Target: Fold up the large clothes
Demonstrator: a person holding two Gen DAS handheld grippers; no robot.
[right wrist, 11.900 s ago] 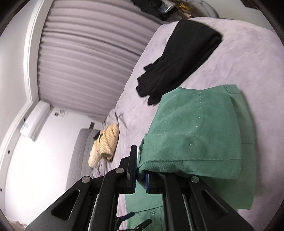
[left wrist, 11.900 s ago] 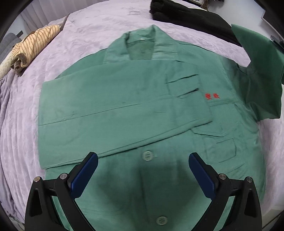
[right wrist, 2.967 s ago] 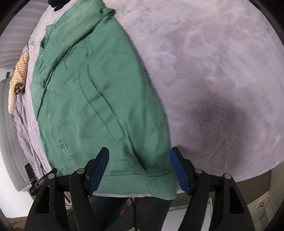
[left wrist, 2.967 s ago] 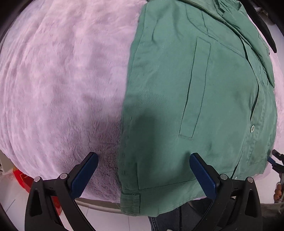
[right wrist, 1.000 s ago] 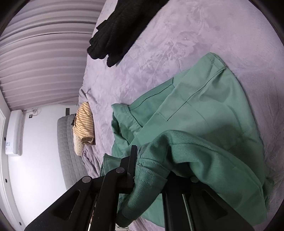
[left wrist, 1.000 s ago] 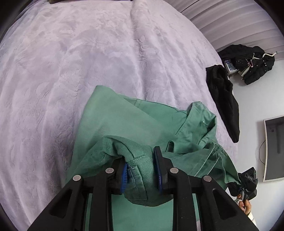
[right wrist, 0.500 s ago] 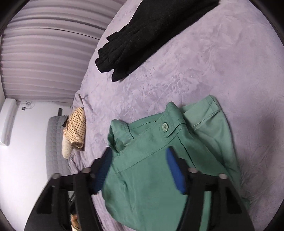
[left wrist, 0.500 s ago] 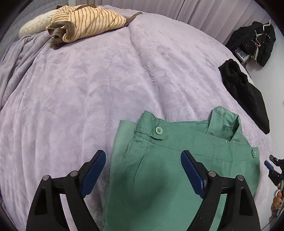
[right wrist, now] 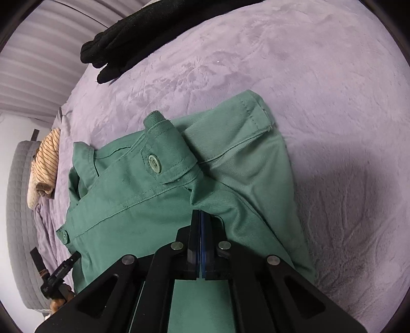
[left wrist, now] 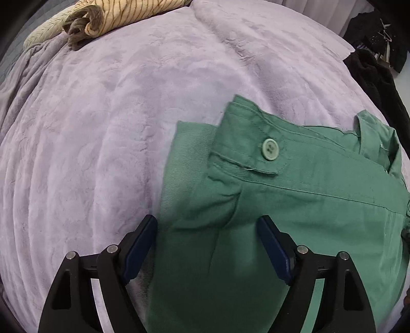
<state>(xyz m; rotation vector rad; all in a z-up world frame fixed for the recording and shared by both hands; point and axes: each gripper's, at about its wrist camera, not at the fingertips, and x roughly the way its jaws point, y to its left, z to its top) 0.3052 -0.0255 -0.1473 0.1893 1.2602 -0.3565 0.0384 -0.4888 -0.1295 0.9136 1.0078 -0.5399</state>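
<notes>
Showing no legible text, green shirt (left wrist: 294,205) folded

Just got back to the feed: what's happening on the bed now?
A person with handheld tongs is folding a green jacket on the purple bedspread. The jacket lies folded into a compact stack, hem and buttoned tab on top. The left tongs hang over its near left edge, jaws wide and closing slightly, gripping nothing. The right tongs are shut and empty above the cloth. A striped garment and black clothing lie farther off.
</notes>
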